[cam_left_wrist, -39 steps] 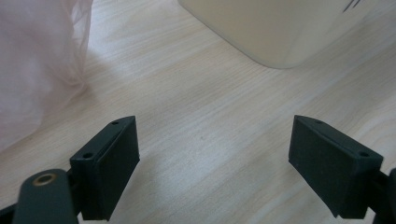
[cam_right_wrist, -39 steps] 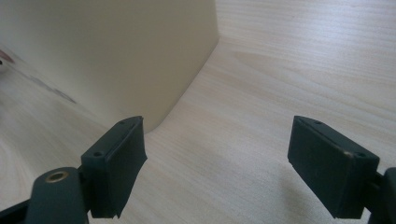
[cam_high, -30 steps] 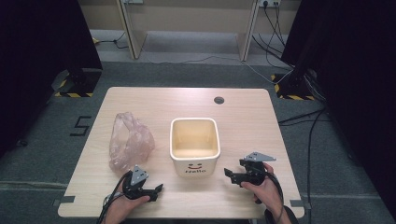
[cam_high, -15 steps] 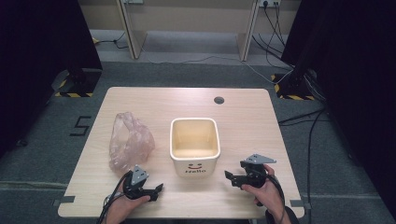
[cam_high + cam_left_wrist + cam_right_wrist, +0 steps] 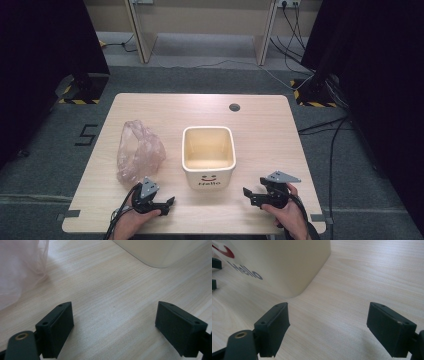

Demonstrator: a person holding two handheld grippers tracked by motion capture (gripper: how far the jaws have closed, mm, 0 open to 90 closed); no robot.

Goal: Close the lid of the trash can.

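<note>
Wooden table (image 5: pixel 260 135) — bin (image 5: pixel 208 155) upright, mouth upward

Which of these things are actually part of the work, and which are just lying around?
In the job:
crumpled plastic bag
cream "Hello" bin
left tool, open
right tool, open

Just around:
cables on the floor
table's cable hole

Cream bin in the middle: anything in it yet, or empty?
Empty. The high view looks straight into the bin and shows only its bare cream floor; the crumpled plastic bag lies on the table to its left.
</note>
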